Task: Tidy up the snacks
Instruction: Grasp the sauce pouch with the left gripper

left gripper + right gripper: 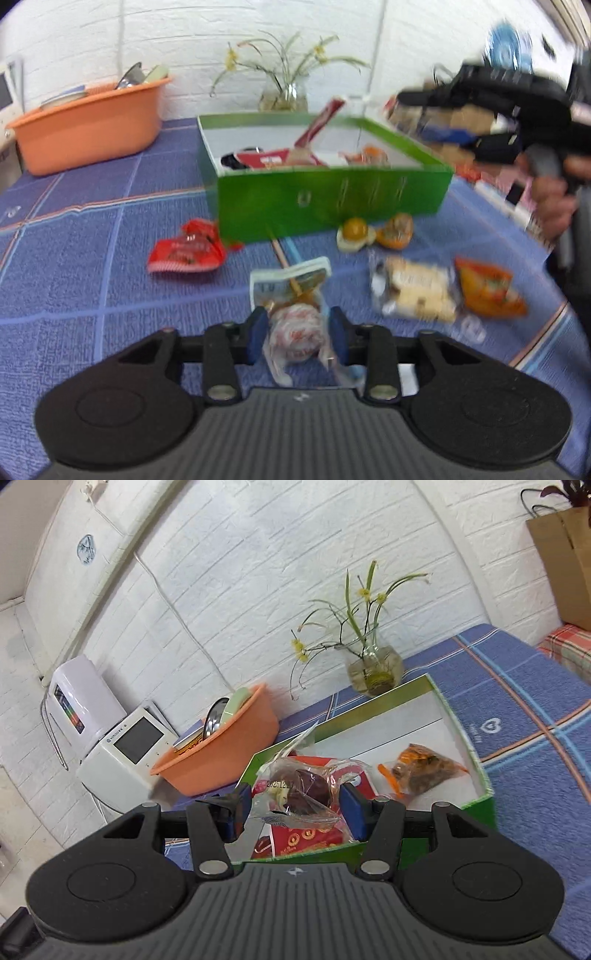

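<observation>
A round snack in a clear wrapper [293,334] lies on the blue cloth between the pads of my left gripper [298,332], which stands open around it without pressing on it. Beyond it is a green box [332,195] with packets inside. Loose on the cloth are a red packet [186,251], a pale biscuit pack [417,291] and an orange packet [487,291]. My right gripper [295,805] hovers open over the box [467,738]. A dark pastry in clear wrap [301,792] lies below its jaws on red packets [306,838]. An orange snack bag [421,770] lies further right.
An orange basin [88,125] with dishes stands at the back left, a glass vase with flowers [284,92] behind the box. A white appliance [125,746] sits past the basin. A person's hand [550,199] holds the right gripper at the table's right side. A paper bag [565,565] stands far right.
</observation>
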Demonstrator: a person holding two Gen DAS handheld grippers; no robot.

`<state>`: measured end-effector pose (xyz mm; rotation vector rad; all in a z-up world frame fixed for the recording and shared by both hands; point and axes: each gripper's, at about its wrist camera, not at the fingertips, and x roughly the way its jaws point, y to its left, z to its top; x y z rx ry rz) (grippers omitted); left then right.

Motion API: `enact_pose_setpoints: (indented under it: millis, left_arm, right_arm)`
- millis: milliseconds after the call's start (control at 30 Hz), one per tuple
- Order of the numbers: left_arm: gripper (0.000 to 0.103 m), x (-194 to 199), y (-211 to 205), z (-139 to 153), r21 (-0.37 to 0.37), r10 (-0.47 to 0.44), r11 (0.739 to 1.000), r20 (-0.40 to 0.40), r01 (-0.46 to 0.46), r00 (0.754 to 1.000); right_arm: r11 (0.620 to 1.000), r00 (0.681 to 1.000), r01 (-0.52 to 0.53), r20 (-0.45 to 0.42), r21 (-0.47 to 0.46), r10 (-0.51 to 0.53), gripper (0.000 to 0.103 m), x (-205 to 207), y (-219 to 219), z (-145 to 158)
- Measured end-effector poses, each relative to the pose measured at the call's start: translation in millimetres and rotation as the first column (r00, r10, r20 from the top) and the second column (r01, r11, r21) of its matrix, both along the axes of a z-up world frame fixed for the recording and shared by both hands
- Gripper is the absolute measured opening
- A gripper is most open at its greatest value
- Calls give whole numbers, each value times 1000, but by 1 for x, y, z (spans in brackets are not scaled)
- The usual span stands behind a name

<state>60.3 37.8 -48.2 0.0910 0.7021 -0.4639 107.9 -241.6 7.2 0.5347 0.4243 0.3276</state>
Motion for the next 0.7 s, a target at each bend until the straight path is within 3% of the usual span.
enact_pose_setpoints:
  millis: [100,233,267,367,533,700]
  left_arm:
    - [64,-3,-10,-5,89,-1,996,36,-2,999]
    - [66,8,-16,-8,104,-10,995,30,7,1000]
    - [66,14,-17,-10,92,-22,996,-2,22,1000]
    - [48,16,-19,-8,82,3,997,-1,-3,1000]
    - [45,6,-14,-6,51,21,998,-6,-21,1000]
    - [45,-4,1,6,-57,83,995,19,-82,996]
  right_arm:
    - [1000,1000,-3,16,-1,3,89,-22,-7,3]
    - [999,999,-40,28,-12,40,89,-39,-6,5]
    - [998,998,-57,27,-23,58,89,-42,-3,5]
    - [991,993,-118,-16,-71,117,89,-49,12,-2]
    - [959,972,-228,-89,-167,215,89,-60,43,-26]
    - [953,968,-245,-97,-178,231,89,-60,48,-31]
